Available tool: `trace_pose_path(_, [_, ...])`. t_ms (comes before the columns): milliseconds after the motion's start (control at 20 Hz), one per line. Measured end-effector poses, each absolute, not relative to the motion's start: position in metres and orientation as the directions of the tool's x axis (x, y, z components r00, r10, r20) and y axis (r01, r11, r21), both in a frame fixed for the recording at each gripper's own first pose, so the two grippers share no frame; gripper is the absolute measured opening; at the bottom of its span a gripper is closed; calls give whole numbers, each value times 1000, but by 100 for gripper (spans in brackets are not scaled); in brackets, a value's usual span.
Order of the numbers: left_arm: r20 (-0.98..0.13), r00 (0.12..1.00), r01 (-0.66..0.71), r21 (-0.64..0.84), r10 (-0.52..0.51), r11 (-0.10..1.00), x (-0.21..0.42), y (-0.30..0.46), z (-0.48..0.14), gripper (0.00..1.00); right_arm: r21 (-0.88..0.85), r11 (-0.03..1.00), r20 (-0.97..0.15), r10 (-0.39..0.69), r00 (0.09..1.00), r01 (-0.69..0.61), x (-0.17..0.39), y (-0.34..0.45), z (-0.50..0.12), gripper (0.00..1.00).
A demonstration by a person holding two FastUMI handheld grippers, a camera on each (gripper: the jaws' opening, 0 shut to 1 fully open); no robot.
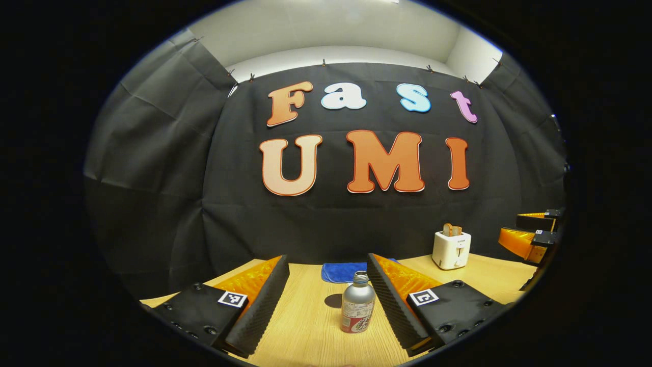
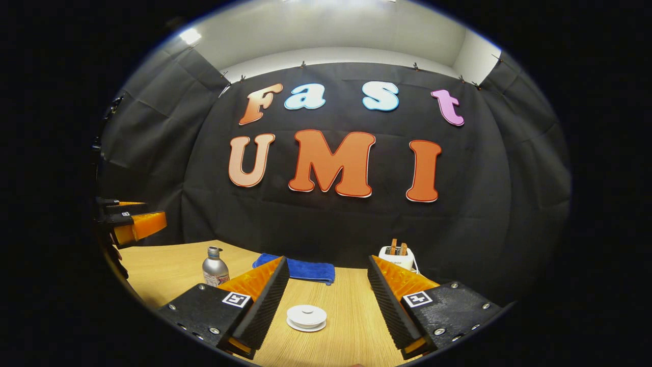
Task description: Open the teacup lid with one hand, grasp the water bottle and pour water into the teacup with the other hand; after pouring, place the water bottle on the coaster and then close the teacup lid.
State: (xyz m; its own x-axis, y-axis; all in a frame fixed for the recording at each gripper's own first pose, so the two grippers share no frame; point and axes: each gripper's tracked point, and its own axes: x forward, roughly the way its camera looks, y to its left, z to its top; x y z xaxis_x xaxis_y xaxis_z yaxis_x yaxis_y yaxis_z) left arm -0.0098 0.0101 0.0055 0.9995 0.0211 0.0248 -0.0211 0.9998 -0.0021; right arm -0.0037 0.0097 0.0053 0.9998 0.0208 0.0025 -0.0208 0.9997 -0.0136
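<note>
surface: light wood-grain table, black cloth booth wall behind, white ceiling strip above.
left gripper: fingers spread wide, nothing between the pads, hovering low over the table.
bottle: small silver metal water bottle with a red-and-white label, upright on the table between the left gripper's fingers, closer to its right finger, touching neither. In the right gripper view it stands at far left, beside that gripper's left finger.
right gripper: fingers wide apart, gripping nothing; seen from the left gripper view at the right edge, up off the table.
teacup: round white teacup lid with a centre knob, sitting on the table between the right gripper's fingers, nearer its left finger, no contact. Cup body under it: cannot tell.
cloth: folded blue towel, flat on the table past the lid, near the wall.
toaster: white two-slot toaster with brown toast sticking up, far right side of the table by the wall.
</note>
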Motion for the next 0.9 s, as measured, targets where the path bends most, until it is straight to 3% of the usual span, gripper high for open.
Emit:
trace_pose_path(200, [17,1000,-18,-4,18,1000,-12,10,3,96,-10,1000,-6,27,1000,-27,-4,12,1,93])
trace_pose_path(450, [-8,1000,-27,-16,26,1000,-12,13,-8,100,16,999,-59,52,997,-51,2,18,-25,92])
trace_pose_path(900, [-32,999,-30,-3,30,1000,-14,10,-20,99,54,995,-226,91,970,-80,33,30,-103,87])
